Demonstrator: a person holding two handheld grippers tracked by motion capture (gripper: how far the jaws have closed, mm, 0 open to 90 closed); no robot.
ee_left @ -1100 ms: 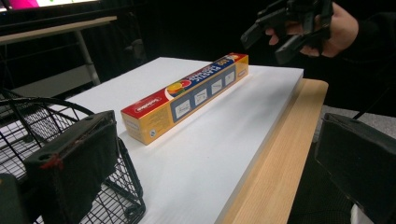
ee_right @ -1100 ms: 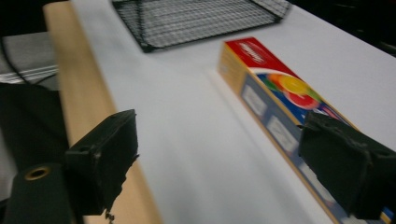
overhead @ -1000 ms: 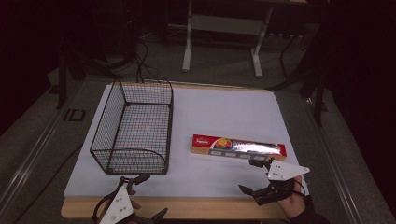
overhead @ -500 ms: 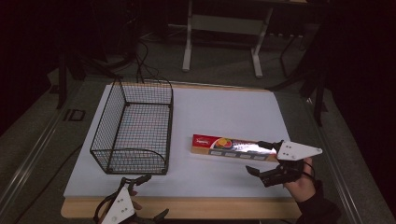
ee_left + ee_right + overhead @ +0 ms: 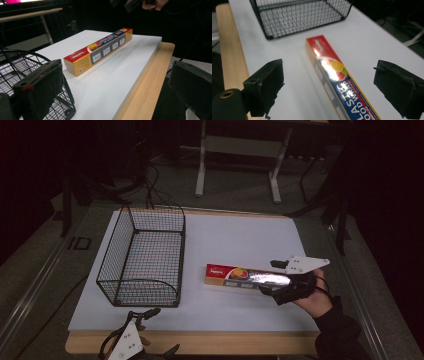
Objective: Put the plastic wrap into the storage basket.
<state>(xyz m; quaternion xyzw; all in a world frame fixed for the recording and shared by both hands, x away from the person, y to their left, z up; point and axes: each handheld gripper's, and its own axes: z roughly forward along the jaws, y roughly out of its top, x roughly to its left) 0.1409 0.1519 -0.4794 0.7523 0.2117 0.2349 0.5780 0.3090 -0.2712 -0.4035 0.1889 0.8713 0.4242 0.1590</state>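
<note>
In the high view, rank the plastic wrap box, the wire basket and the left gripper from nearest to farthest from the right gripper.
1. Plastic wrap box: right at the right gripper, its end between the open jaws.
2. Wire basket: across the table's left half.
3. Left gripper: at the near-left table edge, about as far as the basket; too close to call.

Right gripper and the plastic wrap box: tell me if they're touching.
Apart. The right gripper view shows the open right gripper with white table on both sides of the plastic wrap box.

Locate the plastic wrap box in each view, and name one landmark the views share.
High view: plastic wrap box lies right of centre on the white board, its right end at the right gripper.
Left gripper view: upper centre, running diagonally away.
Right gripper view: centre to bottom, between the open jaws.
Shared landmark: wire basket.
</note>
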